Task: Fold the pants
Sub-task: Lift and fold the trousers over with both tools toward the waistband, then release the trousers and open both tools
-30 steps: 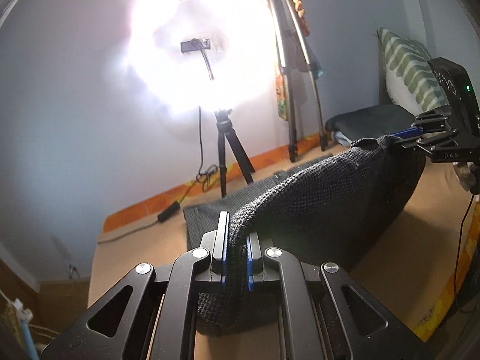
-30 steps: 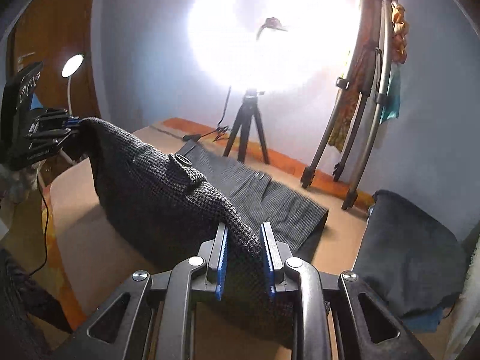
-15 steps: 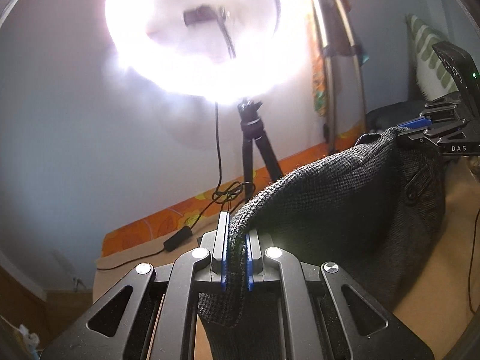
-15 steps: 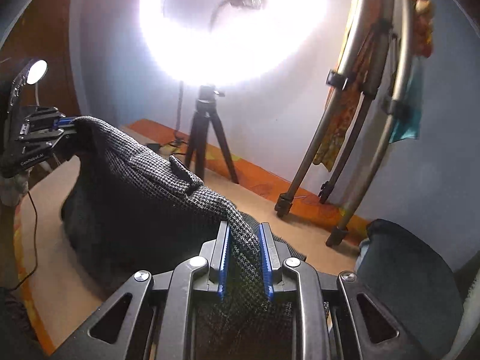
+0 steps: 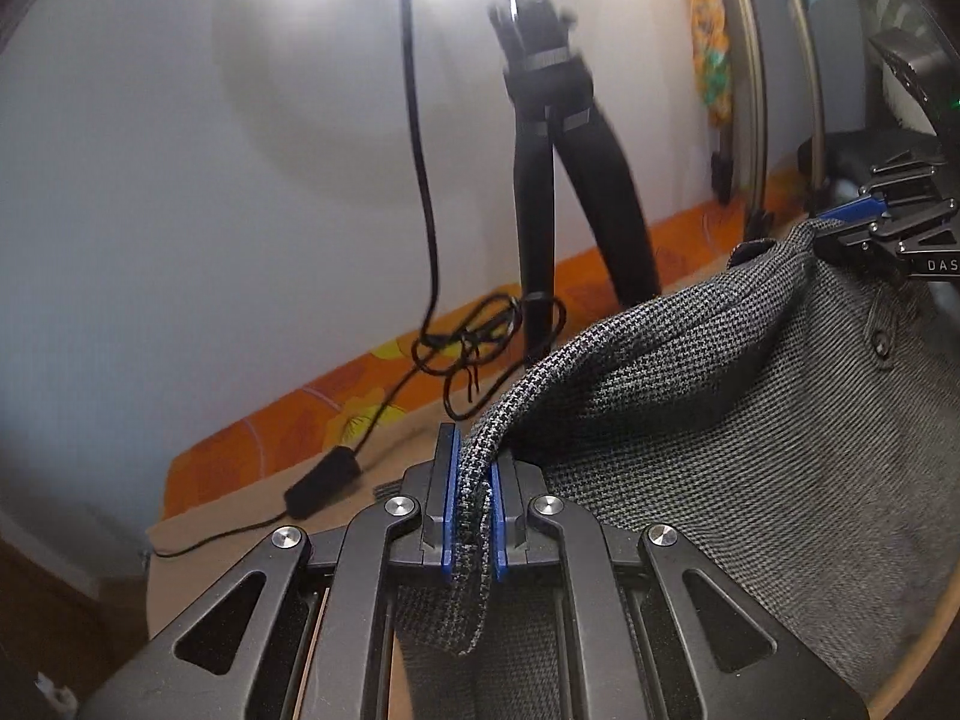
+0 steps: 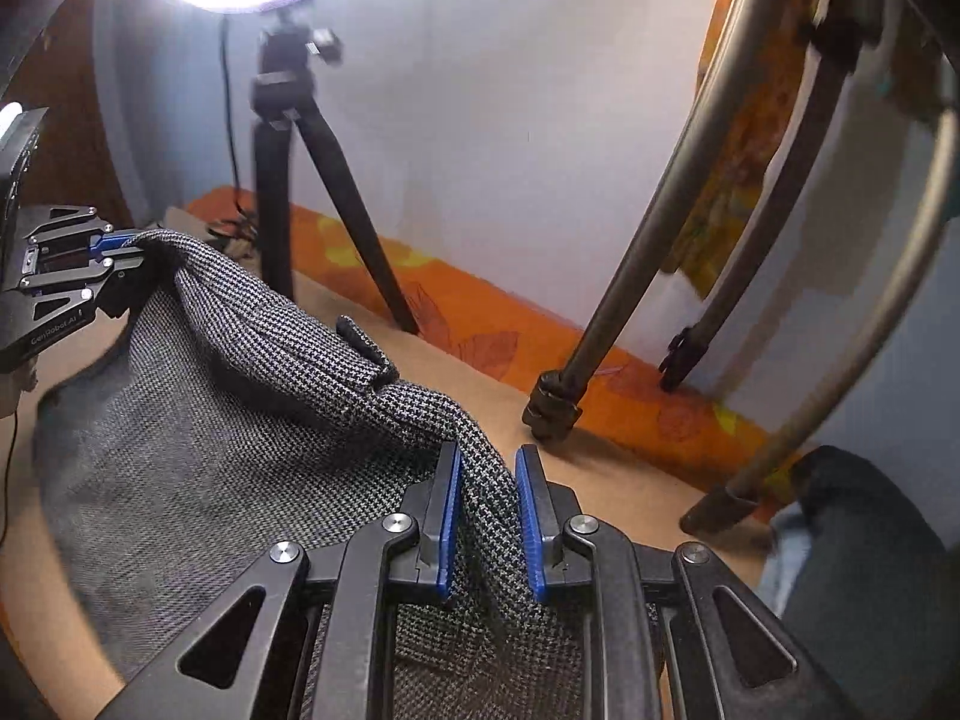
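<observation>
The grey houndstooth pants (image 5: pixel 720 450) hang folded between my two grippers, low over the tan surface (image 6: pixel 600 438). My left gripper (image 5: pixel 471 480) is shut on one corner of the top edge; it also shows in the right wrist view (image 6: pixel 129 243). My right gripper (image 6: pixel 487 486) holds the other corner, its jaws a little wider apart with the fabric between them; it shows in the left wrist view (image 5: pixel 840 222). The pants (image 6: pixel 210 432) sag between the two corners. A belt loop (image 6: pixel 366 348) stands up on the top edge.
A black tripod (image 5: pixel 552 180) carrying a ring light stands at the far edge, with a coiled cable (image 5: pixel 480 342) at its foot. A larger grey tripod (image 6: pixel 648 276) stands to the right. A dark garment pile (image 6: pixel 870 570) lies at the right. An orange patterned cloth (image 6: pixel 480 312) runs along the wall.
Both grippers have carried the pants' edge forward and down toward the far side of the surface. The tripods are much closer. The striped lower half of the pants is covered from view.
</observation>
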`<state>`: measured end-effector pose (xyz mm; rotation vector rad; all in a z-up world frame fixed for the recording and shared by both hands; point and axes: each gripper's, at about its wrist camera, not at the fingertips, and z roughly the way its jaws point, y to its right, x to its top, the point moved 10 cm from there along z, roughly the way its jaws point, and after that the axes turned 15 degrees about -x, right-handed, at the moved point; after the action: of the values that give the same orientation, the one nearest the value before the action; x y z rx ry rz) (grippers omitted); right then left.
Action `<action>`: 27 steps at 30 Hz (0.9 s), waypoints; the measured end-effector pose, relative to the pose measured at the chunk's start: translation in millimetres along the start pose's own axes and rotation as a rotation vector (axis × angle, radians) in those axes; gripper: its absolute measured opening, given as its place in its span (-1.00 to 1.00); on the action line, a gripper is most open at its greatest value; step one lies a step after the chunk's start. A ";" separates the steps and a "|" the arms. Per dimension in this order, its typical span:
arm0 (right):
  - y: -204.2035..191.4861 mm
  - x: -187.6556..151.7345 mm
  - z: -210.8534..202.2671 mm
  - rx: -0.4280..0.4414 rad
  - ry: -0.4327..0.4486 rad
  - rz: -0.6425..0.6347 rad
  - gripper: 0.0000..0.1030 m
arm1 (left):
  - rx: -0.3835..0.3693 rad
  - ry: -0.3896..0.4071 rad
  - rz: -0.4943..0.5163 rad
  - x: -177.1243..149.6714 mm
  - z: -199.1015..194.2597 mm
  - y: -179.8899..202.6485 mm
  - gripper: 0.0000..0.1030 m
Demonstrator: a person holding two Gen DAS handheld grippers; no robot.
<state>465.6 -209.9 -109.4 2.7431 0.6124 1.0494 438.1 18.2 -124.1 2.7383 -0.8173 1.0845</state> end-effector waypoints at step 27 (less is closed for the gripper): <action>-12.2 -31.7 -101.4 0.040 0.096 0.045 0.37 | -0.020 0.024 -0.236 -86.0 -130.7 -23.1 -0.06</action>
<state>372.9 -213.6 -56.2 2.7665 0.5936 1.1976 317.7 111.2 -80.6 2.7130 -0.4830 1.0520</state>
